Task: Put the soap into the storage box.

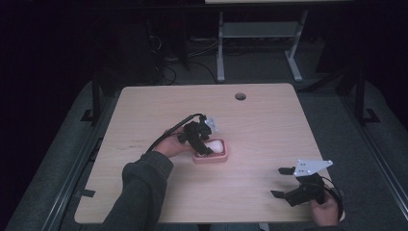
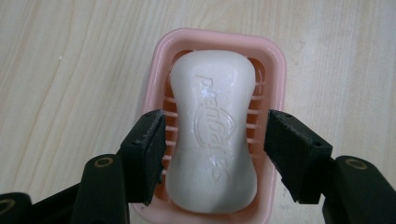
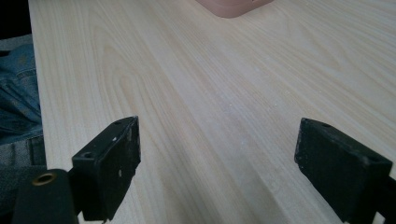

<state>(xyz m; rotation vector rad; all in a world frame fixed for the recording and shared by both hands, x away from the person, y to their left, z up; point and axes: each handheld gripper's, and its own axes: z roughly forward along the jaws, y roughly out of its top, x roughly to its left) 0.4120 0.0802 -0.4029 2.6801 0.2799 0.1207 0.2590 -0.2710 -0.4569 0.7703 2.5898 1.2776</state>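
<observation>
A white bar of soap (image 2: 212,135) with raised lettering lies in a pink ribbed soap dish (image 2: 275,60) near the middle of the wooden table. My left gripper (image 2: 217,116) points down over it, one jaw on each side of the bar, with a small gap between each pad and the soap. In the high view the left gripper (image 1: 204,144) covers the left part of the dish (image 1: 210,159) and the soap (image 1: 216,145) shows beside it. My right gripper (image 1: 280,182) rests at the front right of the table, jaws wide apart with nothing between them (image 3: 219,127). A corner of the dish (image 3: 233,7) shows far ahead of it.
A round cable hole (image 1: 240,96) sits near the table's far edge. Blue denim (image 3: 16,93) shows past the table's near edge. A white desk frame (image 1: 220,48) stands on the floor beyond the table. Bare wood lies between the dish and the right gripper.
</observation>
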